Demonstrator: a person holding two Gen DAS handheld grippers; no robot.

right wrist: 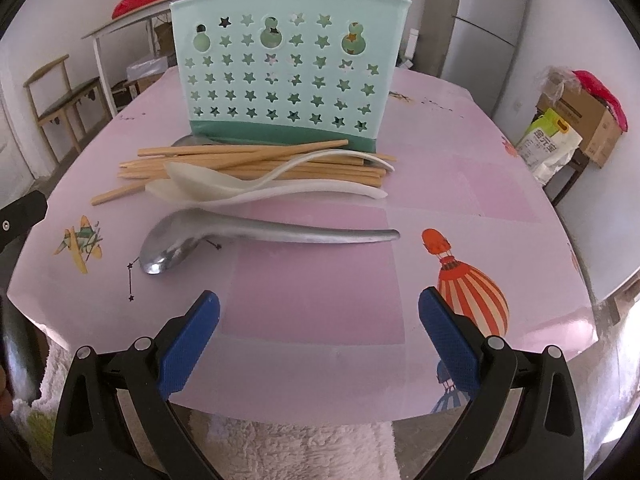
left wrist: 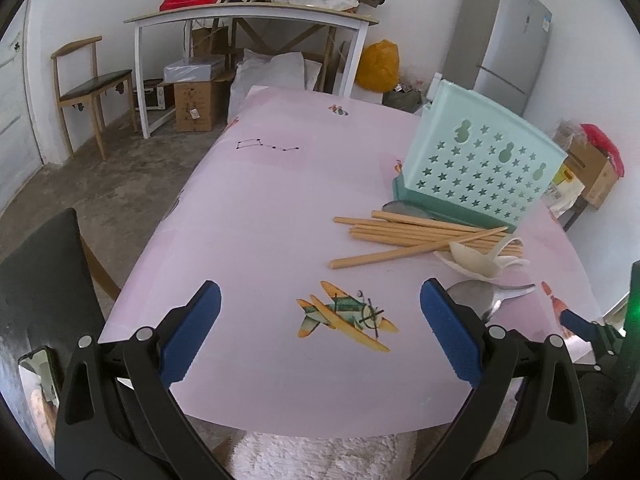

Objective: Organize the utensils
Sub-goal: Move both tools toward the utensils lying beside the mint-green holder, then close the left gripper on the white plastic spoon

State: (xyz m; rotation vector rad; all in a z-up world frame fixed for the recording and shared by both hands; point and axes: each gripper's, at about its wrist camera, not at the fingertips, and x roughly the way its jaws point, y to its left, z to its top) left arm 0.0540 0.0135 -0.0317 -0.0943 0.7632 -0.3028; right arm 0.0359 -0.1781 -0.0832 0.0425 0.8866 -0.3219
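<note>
A mint-green utensil holder with star holes stands on the pink table; it also shows in the left wrist view. In front of it lies a pile of wooden chopsticks, two white plastic spoons and a metal spoon. Another metal spoon peeks out by the holder's base. My right gripper is open and empty, just short of the metal spoon. My left gripper is open and empty over an airplane print, left of the utensils.
A black chair back stands at the table's left edge. A white side table with clutter, a wooden chair, boxes and a fridge are at the back. A white towel lies under the near edge.
</note>
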